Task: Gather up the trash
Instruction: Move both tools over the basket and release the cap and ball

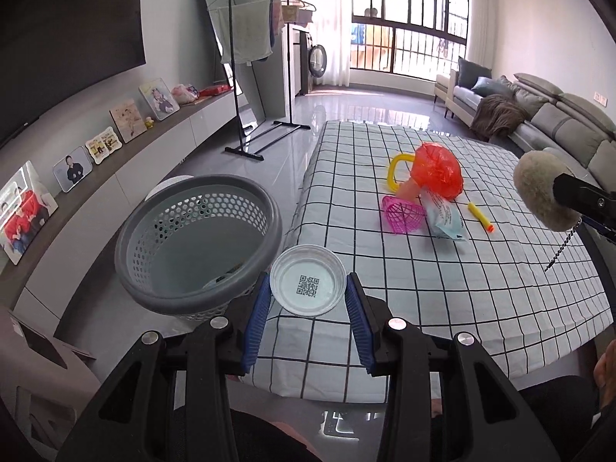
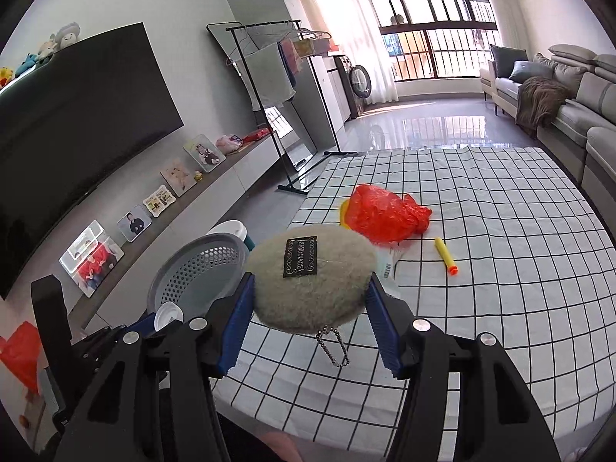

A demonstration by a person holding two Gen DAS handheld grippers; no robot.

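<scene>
Left wrist: left tool point(image 1: 308, 294) tilted downward, clamped on clear lid point(image 1: 307, 280).

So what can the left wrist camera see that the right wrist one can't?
Only the left view shows the pink plastic mesh scoop and the QR code on the round white lid in the left tongs. Only the right view shows the black label on the fuzzy grey pouch in the right tongs. Both show the grey perforated basket, crumpled red plastic bag and yellow foam dart.
</scene>
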